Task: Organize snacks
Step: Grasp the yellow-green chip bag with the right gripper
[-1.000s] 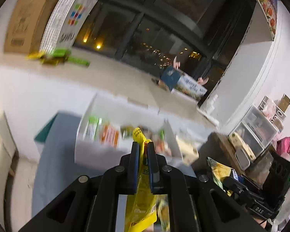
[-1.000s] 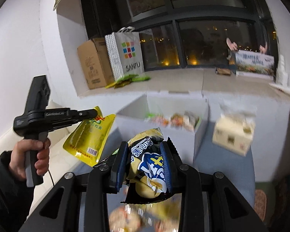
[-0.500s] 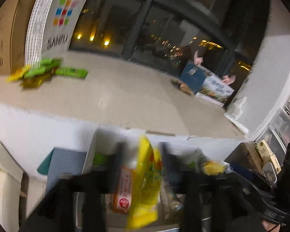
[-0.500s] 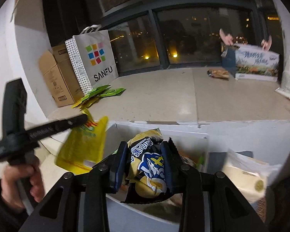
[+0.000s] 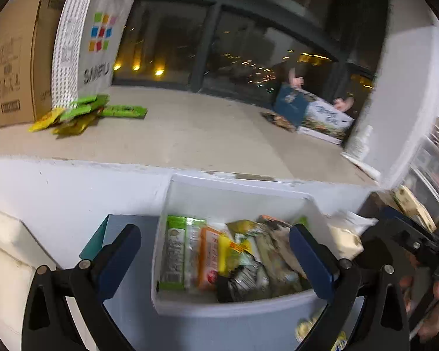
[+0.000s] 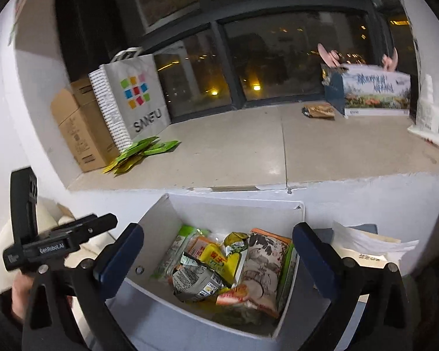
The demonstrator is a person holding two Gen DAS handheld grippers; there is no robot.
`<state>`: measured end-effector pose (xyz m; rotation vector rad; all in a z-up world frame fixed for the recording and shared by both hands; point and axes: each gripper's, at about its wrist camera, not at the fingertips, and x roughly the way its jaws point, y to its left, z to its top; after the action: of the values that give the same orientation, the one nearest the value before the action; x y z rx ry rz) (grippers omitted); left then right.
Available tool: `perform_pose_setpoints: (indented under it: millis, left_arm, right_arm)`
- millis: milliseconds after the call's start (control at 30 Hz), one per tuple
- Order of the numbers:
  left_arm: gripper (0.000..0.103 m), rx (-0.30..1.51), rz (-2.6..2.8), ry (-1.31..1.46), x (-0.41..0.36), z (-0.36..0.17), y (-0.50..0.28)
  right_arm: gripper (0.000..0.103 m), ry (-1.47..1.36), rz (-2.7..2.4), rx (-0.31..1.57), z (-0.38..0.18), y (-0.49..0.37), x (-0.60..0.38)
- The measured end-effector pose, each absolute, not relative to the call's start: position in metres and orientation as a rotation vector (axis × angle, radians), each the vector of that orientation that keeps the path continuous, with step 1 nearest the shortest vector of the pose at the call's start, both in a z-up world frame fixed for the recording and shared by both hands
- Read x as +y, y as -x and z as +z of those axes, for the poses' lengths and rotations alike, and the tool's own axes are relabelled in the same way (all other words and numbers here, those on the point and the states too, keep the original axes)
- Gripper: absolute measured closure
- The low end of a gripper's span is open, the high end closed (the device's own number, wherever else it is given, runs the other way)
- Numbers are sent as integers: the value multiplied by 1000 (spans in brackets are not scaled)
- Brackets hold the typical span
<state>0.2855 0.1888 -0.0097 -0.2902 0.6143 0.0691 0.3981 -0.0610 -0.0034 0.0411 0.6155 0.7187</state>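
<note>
Two grippers hover over the white box point(image 5: 234, 307), both with jaws just opened to full spread and nothing between them. Left gripper point(image 5: 215, 259) frames the snack packets point(image 5: 219, 260) in lower centre of its view; right gripper point(image 6: 218, 259) does likewise, with the box slightly turned, its corner toward lower right. Packets lie jumbled inside, mostly long axes running away from the cameras. Both point down at a slant into the box; neither is clearly nearer. Loose green packets point(image 6: 143, 153) sit on the window ledge point(image 6: 248, 152), upper left, well apart from both. Left-hand tool body shows at the right view's lower left.
</note>
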Motion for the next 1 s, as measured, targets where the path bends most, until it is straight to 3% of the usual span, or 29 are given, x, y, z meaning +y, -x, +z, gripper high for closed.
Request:
perform_pose_setpoints:
  millis: [333,567,1000]
  left_arm:
    - [0,437,6,225,119,28,-133]
    - [0,466,-63,171,63,11,-53]
    - [0,593,-108,149,16,-39,-5]
  right_arm:
    - [0,60,784,396,27,-279,-105]
    - [0,110,799,326,27,-193,-155]
    - [0,109,723,503,-56,-125,-245]
